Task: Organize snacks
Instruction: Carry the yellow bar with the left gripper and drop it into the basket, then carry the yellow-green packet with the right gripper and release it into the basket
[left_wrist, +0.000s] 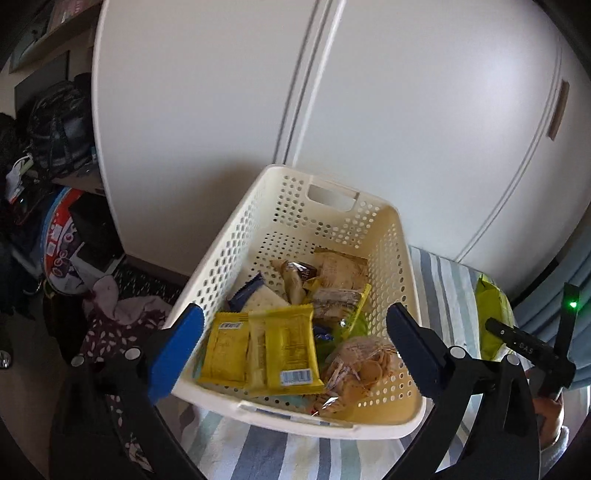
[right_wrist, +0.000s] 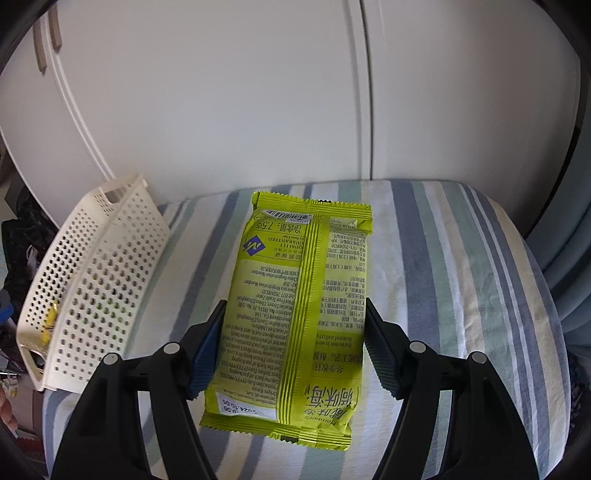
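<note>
Right wrist: right tool clamps green snack packet; left tool wide open above basket.

Two hand-held grippers, one spread wide, one closed around a packet.

The left black two-finger gripper with blue pads hangs with its jaws spread wide, the cream perforated plastic basket filling the gap between them and neither pad touching it. The right black two-finger gripper with dark blue ribbed pads has both pads pressed against the long edges of the flat lime-green foil snack packet, which runs forward from between its fingers. A hand in a pale cuff grips the right gripper's handle.
</note>
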